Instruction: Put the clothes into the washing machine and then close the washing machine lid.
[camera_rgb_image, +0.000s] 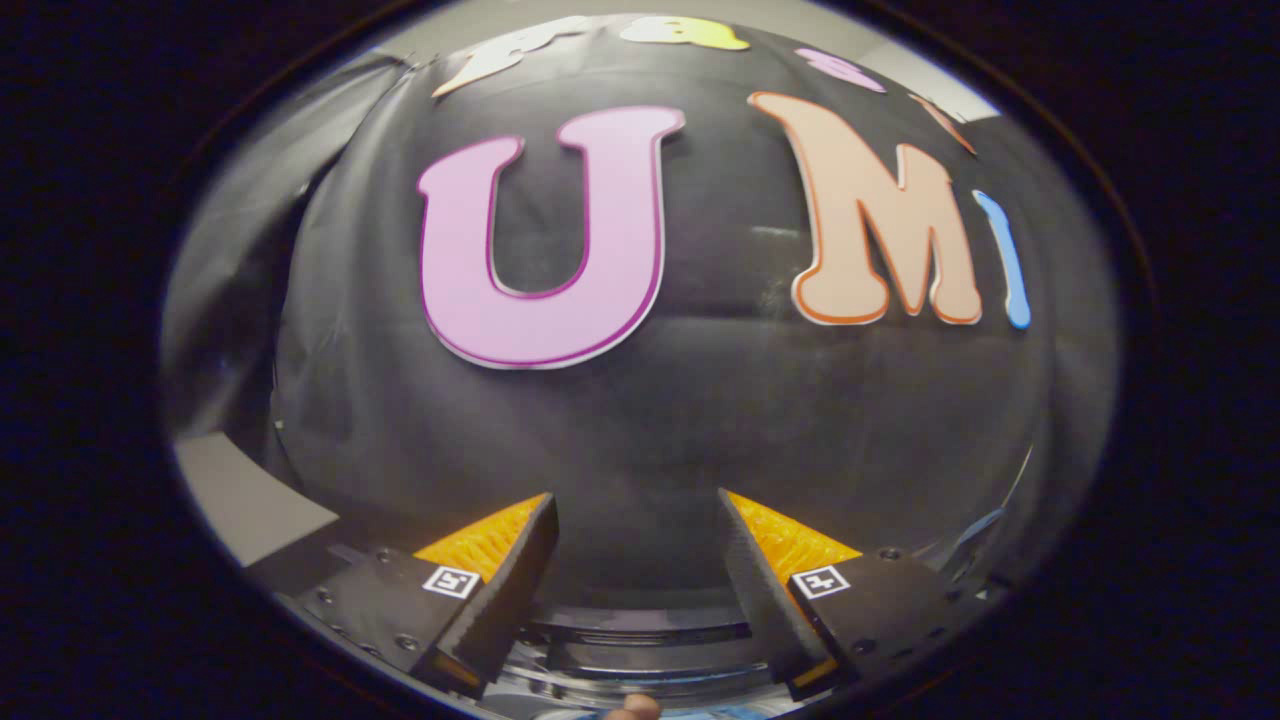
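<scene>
Holding tongs (637, 560) wide open, nothing gripped | aimed at booth wall, dark rim (640, 640) just below fingers | risk, I judge: no clothes sighted, blind descent could clip it.

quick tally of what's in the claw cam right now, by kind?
Claw, open, nothing between its fingers: 1
Claw fingers: 2
Square marker tags on the fingers: 2
Black cloth booth wall beyond the fingers: 1
Dark machine top with a curved rim just below the fingers, too little visible to tell more: 1
Total: 7
</scene>
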